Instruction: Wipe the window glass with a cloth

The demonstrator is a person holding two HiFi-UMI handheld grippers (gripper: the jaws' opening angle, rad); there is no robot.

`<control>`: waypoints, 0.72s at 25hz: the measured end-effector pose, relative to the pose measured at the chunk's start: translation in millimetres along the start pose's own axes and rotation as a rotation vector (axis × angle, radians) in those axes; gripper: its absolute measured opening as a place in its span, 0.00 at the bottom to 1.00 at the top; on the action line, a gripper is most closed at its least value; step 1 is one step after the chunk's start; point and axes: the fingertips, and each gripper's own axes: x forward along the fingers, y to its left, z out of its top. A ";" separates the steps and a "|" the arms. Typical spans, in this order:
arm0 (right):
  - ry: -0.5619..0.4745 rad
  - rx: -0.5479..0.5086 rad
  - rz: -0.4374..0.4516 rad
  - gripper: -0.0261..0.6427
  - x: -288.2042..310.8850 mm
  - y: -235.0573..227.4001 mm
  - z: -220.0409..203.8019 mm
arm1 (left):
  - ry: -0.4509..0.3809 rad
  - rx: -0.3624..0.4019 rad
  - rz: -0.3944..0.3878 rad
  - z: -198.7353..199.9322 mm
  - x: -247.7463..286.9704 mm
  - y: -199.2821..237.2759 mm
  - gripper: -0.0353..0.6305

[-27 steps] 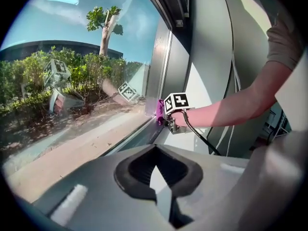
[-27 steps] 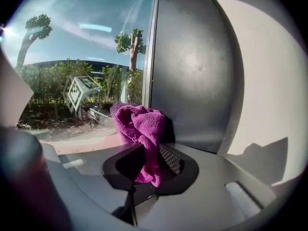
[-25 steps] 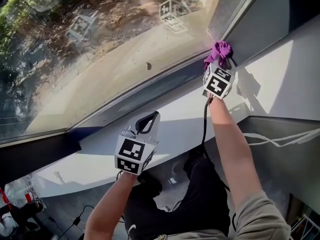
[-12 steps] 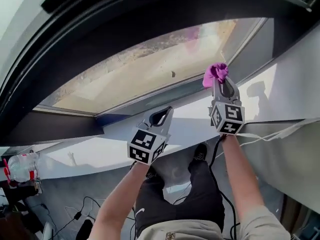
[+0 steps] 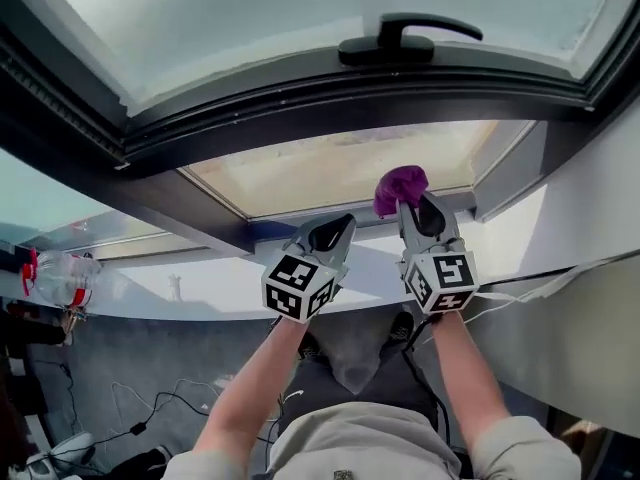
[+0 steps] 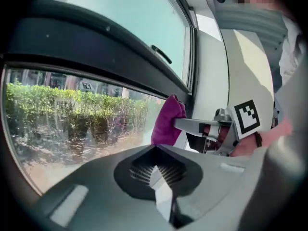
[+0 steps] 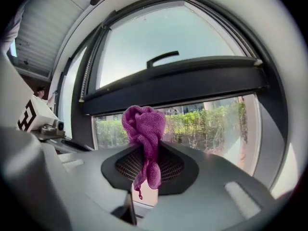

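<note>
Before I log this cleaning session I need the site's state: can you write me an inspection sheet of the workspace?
Surface: window glass, lower pane, sunlit; streaks cannot be judged.
Job's things: purple cloth, bunched, close to the pane; contact unclear.
Clutter: plastic bottle at far left.
Grippers: right gripper shut on the cloth; left gripper shut, empty.
Cables: cables loose on the floor; white cord at right.
Surroundings: window handle on the sash above; hedge outside.
</note>
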 end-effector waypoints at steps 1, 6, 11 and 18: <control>-0.002 -0.004 0.037 0.18 -0.9 16.8 8.6 | -0.012 -0.010 0.012 7.9 -12.3 0.7 0.06; 0.003 -0.006 0.171 0.18 -8.1 84.7 43.8 | -0.063 -0.073 0.061 40.4 -71.2 4.0 0.06; 0.000 -0.038 0.262 0.18 -3.8 127.0 73.7 | -0.132 -0.098 0.134 68.8 -120.7 17.9 0.06; -0.032 -0.074 0.396 0.18 1.4 167.8 116.9 | -0.197 -0.058 0.205 103.0 -157.6 22.8 0.06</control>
